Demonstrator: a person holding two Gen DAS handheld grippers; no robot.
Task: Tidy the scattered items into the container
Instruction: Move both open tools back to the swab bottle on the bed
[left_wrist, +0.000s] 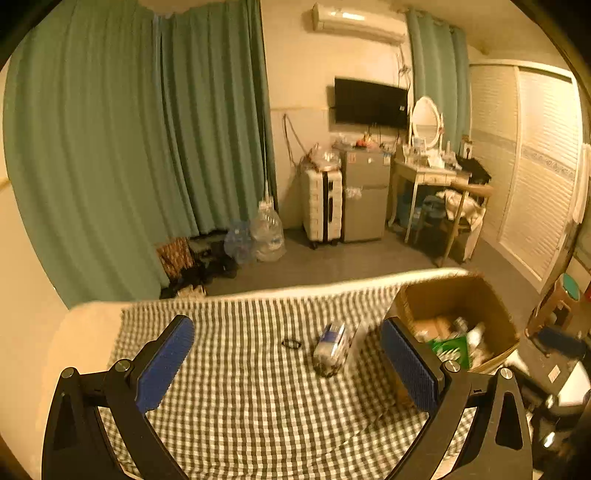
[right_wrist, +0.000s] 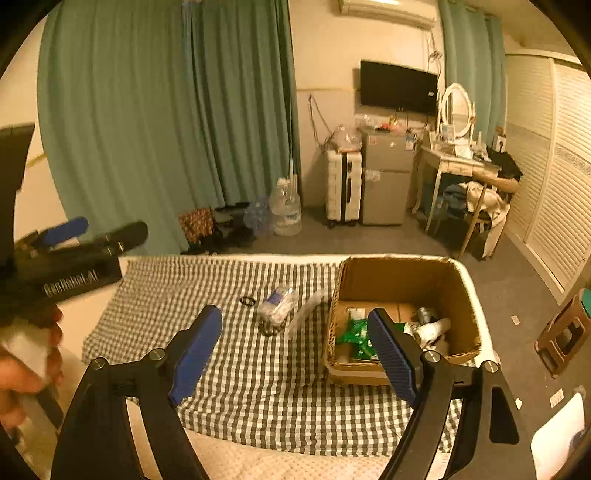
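Both grippers, left (left_wrist: 286, 363) and right (right_wrist: 293, 354), hover level above the checkered cloth (right_wrist: 236, 369) with jaws wide apart and nothing between them, while a small plastic bottle (right_wrist: 277, 304) and a black ring (right_wrist: 247, 301) lie near the cardboard box (right_wrist: 458, 291).

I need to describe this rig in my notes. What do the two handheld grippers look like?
Both the left gripper and right gripper have matte black angular arms, silver pivot bolts, and flat, ribbed blue pads. The left one's body carries white "GenRobot.AI" lettering, seen from the right wrist. No cables show.
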